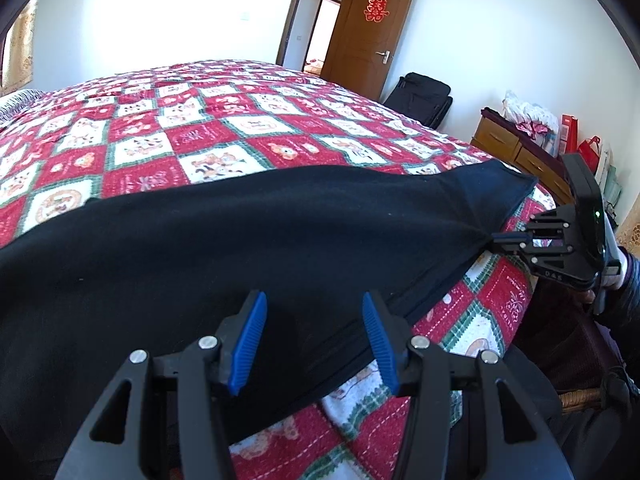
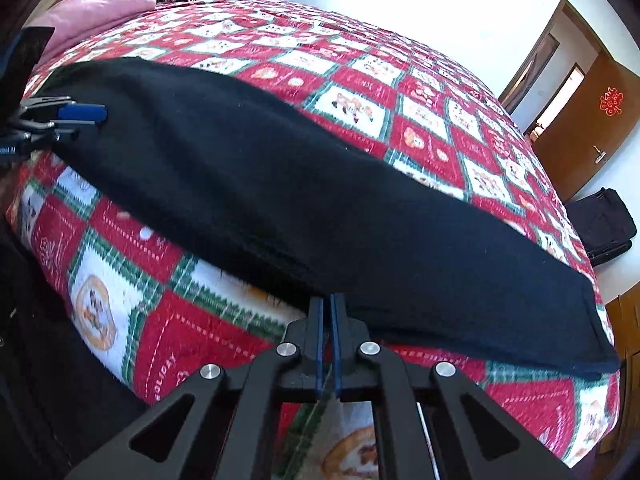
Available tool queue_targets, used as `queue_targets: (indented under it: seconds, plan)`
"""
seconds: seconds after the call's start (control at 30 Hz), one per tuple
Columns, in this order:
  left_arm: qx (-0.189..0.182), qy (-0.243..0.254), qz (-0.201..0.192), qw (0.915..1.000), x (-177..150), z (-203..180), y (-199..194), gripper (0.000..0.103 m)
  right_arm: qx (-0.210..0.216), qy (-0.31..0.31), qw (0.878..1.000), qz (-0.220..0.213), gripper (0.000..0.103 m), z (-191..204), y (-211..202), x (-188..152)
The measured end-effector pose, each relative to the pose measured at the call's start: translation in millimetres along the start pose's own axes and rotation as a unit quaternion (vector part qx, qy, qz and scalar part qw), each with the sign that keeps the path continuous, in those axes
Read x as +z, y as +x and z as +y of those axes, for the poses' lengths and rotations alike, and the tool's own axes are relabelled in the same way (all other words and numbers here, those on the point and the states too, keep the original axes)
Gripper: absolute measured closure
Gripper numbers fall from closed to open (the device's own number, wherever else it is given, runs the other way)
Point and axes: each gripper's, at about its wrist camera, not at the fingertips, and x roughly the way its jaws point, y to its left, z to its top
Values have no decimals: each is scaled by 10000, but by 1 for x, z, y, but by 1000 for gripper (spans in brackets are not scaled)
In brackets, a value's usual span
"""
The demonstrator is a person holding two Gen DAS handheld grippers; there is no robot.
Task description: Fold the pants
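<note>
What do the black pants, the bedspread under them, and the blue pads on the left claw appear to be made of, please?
Pants: soft matte knit or fleece, judging by the light-absorbing black nap with lint specks. Bedspread: probably terry-like woven cotton, with a fuzzy printed patchwork surface. Pads on the left claw: likely ribbed rubber or plastic, blue, faintly glossy with fine ridges.

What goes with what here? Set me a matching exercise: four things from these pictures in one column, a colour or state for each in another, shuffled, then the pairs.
Things:
1. pants
2. left hand-held gripper
3. right hand-held gripper
4. door

States:
A. open, fingers apart over the cloth
B. brown, standing ajar
C. black, laid along the quilt's near edge
D. shut on the cloth's edge

Pairs: 1-C, 2-A, 3-D, 4-B
</note>
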Motion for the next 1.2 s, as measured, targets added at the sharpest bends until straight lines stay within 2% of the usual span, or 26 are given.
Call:
queue_targets:
  seconds: [0.1,0.2,0.33,0.37,0.4,0.47,0.57,0.63,0.77,0.9,1.03,1.2]
  plan:
    - [135,14,-93,9999,0,2,-5,50,-56,-144,9999,49,100,4,-3,-1]
    - [290,63,-198,9994,2,4,-11,50,185,122,9997,88,100,-5,-8,-1]
    - [428,77,-112,9990,0,8,-8,50,399,864,9948,-355,96,-39,-29,1]
    - [413,50,-86,9991,-1,9,-7,50,394,1091,9922,-457,89,-50,-32,2]
    - [408,34,-55,9991,-2,10,-6,50,360,1324,9891,-531,75,-61,-32,4]
    - [441,61,-10,9990,-3,10,-4,50,333,1752,9823,-575,59,-78,-26,5]
    - [467,101,57,9988,-6,9,-4,50,419,1955,9792,-333,59,-81,-4,10]
    - [459,89,54,9989,-7,10,-5,50,258,1956,9803,-100,59,-75,8,13]
    - [502,86,40,9987,-8,10,-7,50,-119,1722,9850,30,59,-56,5,22]
    - [650,102,-19,9978,-6,11,-12,50,94,1546,9875,-305,59,-29,-9,46]
    - [905,44,-173,9957,-2,21,-22,40,701,1270,9877,-592,59,17,-4,81]
    - [1283,35,-189,9915,-1,36,-25,40,944,934,9900,-485,59,69,24,104]
